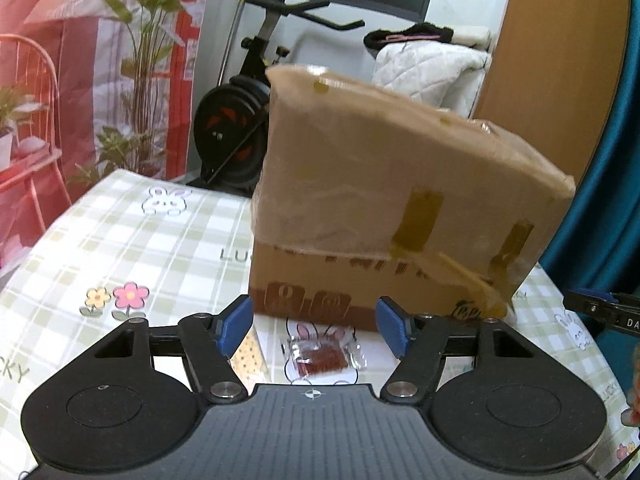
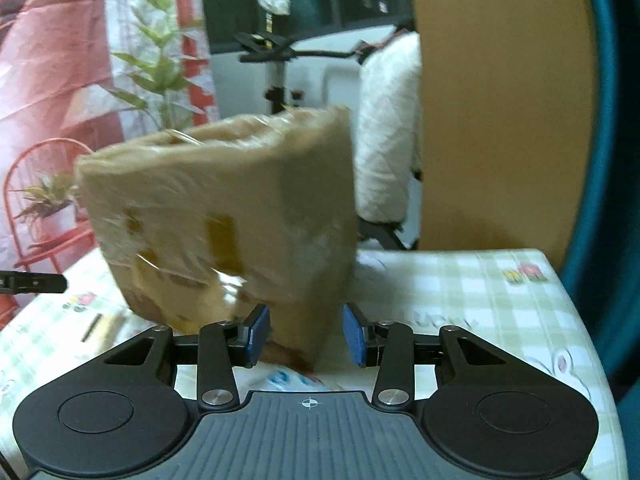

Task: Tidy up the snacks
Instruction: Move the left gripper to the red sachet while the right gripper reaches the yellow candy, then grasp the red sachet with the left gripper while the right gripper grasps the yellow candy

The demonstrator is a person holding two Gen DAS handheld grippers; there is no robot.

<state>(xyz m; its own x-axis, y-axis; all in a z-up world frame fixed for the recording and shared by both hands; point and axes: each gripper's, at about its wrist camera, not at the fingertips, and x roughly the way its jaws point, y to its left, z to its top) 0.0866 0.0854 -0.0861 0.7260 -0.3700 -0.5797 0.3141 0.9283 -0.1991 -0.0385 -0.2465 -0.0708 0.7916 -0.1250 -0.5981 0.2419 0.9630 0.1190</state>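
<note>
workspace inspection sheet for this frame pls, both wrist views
Surface: table under a checked cloth printed with flowers and rabbits.
Job's things: taped cardboard box standing on the cloth; clear packet with a red-brown snack lying in front of it; a dotted yellow packet beside that, partly hidden.
Clutter: a white wrapper with blue print at the box's base, blurred.
Grippers: left gripper with jaws apart, nothing between them, snack packet just ahead; right gripper with jaws apart, framing the box's near corner, contact not clear.
Cables: nothing seen.
Surroundings: exercise bike, green plant, red chair, quilted white cover, wooden panel.
</note>
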